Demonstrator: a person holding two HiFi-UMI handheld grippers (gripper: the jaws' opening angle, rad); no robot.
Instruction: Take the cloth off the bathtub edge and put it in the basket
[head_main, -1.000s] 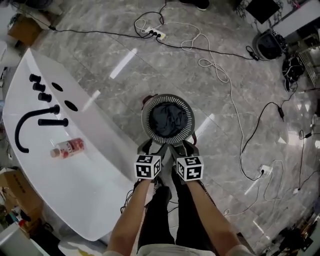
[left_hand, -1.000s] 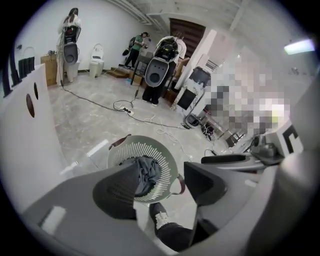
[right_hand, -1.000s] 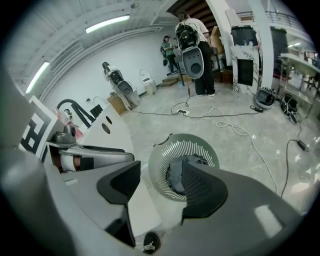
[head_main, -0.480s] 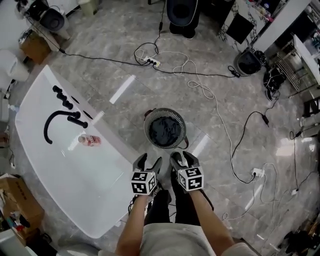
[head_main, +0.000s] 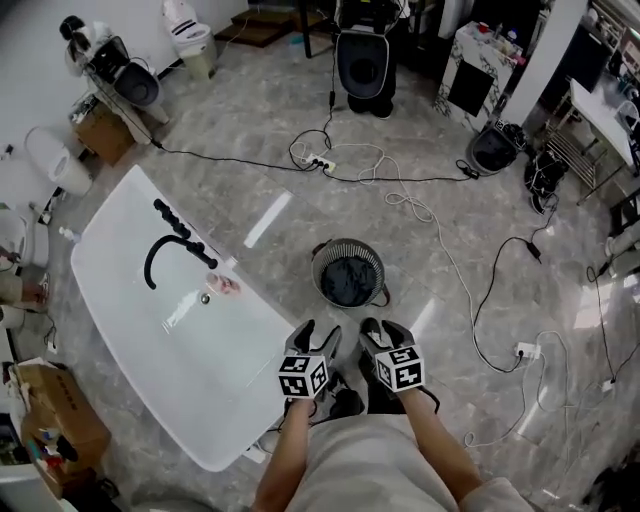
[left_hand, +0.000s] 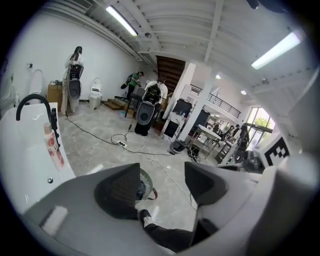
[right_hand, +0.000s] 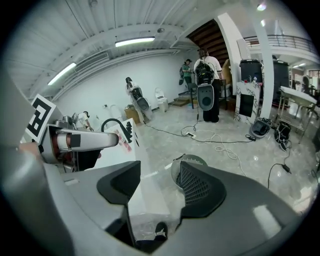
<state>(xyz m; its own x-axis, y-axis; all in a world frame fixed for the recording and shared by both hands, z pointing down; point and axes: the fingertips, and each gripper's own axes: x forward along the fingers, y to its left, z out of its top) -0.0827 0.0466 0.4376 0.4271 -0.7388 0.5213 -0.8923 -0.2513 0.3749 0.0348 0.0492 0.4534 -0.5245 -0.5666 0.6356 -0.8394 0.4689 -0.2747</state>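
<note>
The dark cloth (head_main: 348, 280) lies bunched inside the round slatted basket (head_main: 349, 248) on the grey floor, just right of the white bathtub (head_main: 200, 375). My left gripper (head_main: 315, 335) and right gripper (head_main: 385, 332) hang side by side nearer to me than the basket, well above it. Both are open with nothing between the fingers. In the left gripper view the left gripper (left_hand: 162, 187) shows the basket (left_hand: 145, 184) through its gap. In the right gripper view the right gripper (right_hand: 160, 190) half covers the basket (right_hand: 181, 166) with its right finger.
A black faucet (head_main: 163, 252) and a pink bottle (head_main: 222, 287) sit on the bathtub. Cables and a power strip (head_main: 318, 162) trail over the floor beyond the basket. A black machine (head_main: 362, 60) stands at the back, and a cardboard box (head_main: 45, 412) at the near left.
Both grippers have lifted up and away from the basket, which now looks smaller and farther. The cloth stays in the basket. More of the room has come into view.
</note>
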